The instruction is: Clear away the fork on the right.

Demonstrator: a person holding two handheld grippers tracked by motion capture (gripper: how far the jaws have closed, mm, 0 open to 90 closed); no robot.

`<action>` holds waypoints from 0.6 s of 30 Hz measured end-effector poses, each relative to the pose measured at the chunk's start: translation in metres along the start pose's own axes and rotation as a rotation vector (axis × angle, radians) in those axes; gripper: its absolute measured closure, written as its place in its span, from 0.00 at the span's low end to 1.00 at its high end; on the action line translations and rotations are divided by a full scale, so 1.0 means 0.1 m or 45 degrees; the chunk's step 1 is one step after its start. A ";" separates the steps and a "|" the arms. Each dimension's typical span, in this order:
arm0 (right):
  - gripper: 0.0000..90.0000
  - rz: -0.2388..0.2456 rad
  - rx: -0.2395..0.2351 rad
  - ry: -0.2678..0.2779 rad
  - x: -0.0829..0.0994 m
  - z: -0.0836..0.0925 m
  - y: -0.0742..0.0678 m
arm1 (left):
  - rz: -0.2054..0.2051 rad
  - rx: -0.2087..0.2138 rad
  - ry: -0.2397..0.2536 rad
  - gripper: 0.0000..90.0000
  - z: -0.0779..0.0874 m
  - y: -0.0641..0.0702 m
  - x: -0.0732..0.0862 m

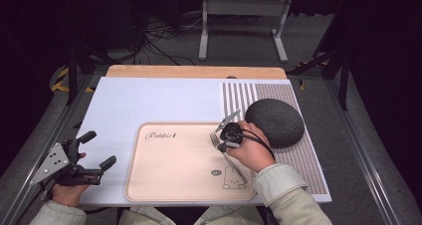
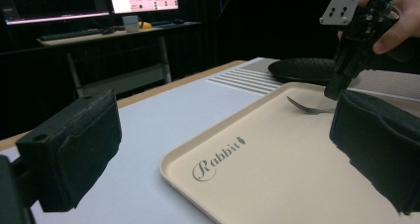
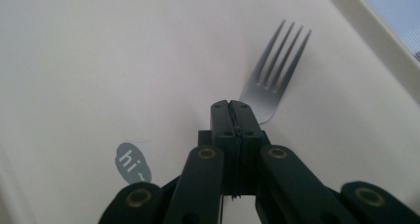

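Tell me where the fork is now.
In the high view the fork lies on the right part of the beige tray, gripped by the right gripper, near the dark round cushion.

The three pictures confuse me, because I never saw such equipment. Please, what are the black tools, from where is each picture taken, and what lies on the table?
No robot arm is here: a person holds a hand-held gripper in each hand. The high view looks down on the table from above. Each of the other two comes from a camera riding on one gripper, looking along its black fingers.

On the table lies a beige tray printed with "Rabbit" and a small rabbit drawing. Beside it, on a striped mat, sits a dark round object; I cannot tell what it is.

The right gripper is shut on a metal fork that lies on the tray. The left gripper is open, holding nothing, at the table's left edge.
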State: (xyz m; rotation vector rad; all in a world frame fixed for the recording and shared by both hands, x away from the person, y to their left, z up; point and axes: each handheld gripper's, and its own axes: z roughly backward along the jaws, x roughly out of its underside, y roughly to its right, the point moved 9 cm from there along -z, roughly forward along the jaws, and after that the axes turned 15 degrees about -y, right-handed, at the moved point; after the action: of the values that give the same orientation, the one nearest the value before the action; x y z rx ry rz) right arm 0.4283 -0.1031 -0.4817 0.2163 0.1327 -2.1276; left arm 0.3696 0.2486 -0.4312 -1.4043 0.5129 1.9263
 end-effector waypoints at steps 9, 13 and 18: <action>1.00 0.334 0.004 -0.097 -0.01 -0.18 0.01 | -0.002 0.004 -0.002 0.01 0.00 0.00 0.00; 1.00 0.354 -0.003 -0.111 -0.01 -0.23 0.01 | -0.001 0.006 -0.002 0.01 0.00 0.00 0.00; 1.00 0.379 0.005 -0.119 -0.02 -0.26 0.02 | 0.001 0.006 -0.003 0.01 0.00 0.00 0.00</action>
State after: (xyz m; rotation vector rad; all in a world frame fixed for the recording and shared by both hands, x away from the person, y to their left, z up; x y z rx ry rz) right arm 0.4338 -0.0982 -0.5071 0.1292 0.0382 -1.8378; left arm 0.3697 0.2484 -0.4316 -1.3986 0.5165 1.9259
